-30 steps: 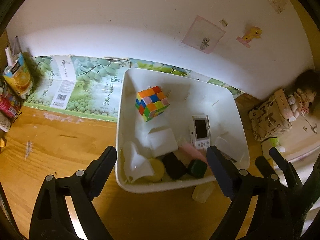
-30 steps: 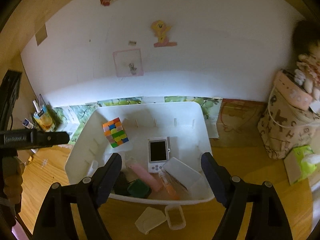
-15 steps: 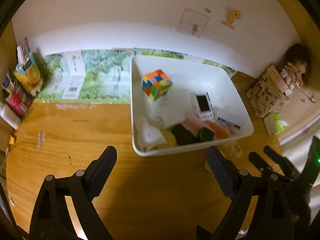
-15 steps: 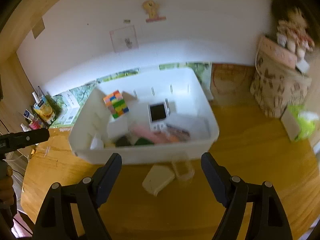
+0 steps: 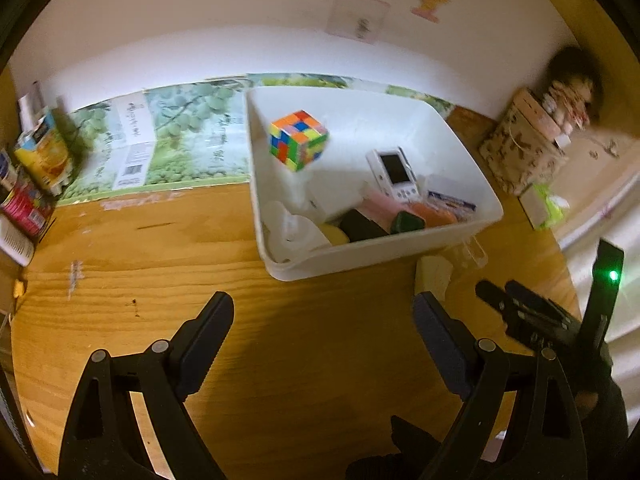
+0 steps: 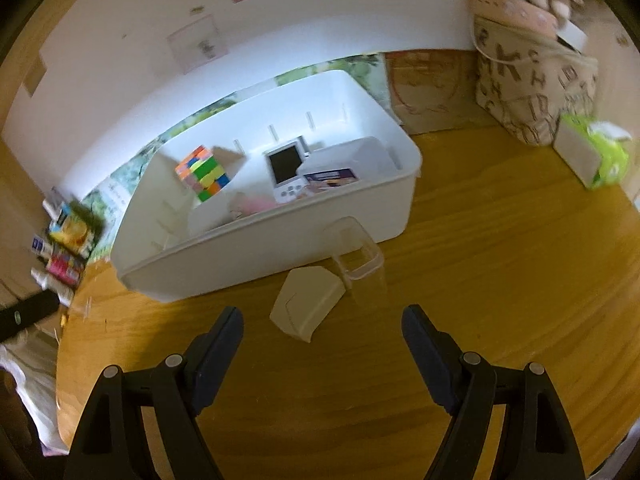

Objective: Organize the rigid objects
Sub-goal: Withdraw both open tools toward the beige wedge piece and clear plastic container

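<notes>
A white bin (image 5: 384, 254) (image 6: 256, 252) stands on the wooden table and holds a colourful puzzle cube (image 5: 298, 145) (image 6: 202, 172), a small white handheld game (image 5: 394, 174) (image 6: 286, 170), a pink piece, black and green blocks and a clear box. On the table in front of the bin lie a cream box (image 6: 306, 308) (image 5: 434, 274) and a clear plastic container (image 6: 356, 252). My left gripper (image 5: 323, 322) stands open over bare wood, short of the bin. My right gripper (image 6: 322, 330) is open too, just short of the cream box. Neither holds anything.
A green printed sheet (image 5: 168, 140) lies against the wall left of the bin. Cartons and packets (image 5: 36, 176) crowd the table's left edge. At the right stand a lettered bag (image 6: 532, 80) with a doll and a tissue pack (image 6: 596, 152).
Both grippers pulled back and sank away from the bin, rolling as they went. The cream box and clear container now sit fully in view ahead of the right gripper. Both jaws stayed wide.
</notes>
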A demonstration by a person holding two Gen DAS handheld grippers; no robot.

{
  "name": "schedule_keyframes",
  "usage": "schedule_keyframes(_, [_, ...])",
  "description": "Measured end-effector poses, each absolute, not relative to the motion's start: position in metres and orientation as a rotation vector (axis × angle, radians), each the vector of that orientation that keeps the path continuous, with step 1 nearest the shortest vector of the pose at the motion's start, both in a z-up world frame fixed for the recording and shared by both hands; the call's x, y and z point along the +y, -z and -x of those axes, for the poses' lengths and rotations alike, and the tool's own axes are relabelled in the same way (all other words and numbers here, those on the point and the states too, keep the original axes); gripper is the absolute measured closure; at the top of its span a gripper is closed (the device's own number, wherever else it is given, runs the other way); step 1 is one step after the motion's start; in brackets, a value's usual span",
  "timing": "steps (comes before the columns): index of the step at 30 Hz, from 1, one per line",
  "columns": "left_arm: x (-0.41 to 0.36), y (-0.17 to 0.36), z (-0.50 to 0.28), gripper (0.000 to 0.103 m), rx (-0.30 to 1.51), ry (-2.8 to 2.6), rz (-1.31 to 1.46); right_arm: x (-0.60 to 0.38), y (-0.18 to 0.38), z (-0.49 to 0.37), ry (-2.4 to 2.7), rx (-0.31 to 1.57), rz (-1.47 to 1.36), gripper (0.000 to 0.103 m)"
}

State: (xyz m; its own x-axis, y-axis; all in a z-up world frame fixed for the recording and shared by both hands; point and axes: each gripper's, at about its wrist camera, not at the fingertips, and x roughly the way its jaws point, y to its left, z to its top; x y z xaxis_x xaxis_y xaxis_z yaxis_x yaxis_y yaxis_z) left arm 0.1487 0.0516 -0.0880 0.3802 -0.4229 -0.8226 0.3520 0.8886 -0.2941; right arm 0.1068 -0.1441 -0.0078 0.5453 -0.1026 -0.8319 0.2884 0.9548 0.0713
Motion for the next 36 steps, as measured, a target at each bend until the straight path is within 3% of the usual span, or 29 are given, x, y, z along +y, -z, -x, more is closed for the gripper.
schedule_keyframes(18, [-0.021, 0.133, -0.148, 0.011, 1.118, 0.629, -0.04, -0.166, 0.032, -0.135, 0.174, 1.026, -0.102, 0.031])
schedule_keyframes(36, [-0.076, 0.167, -0.152, 0.011, 1.22, 0.573, 0.004, -0.182, 0.042, -0.157, -0.017, 1.125, -0.013, 0.067])
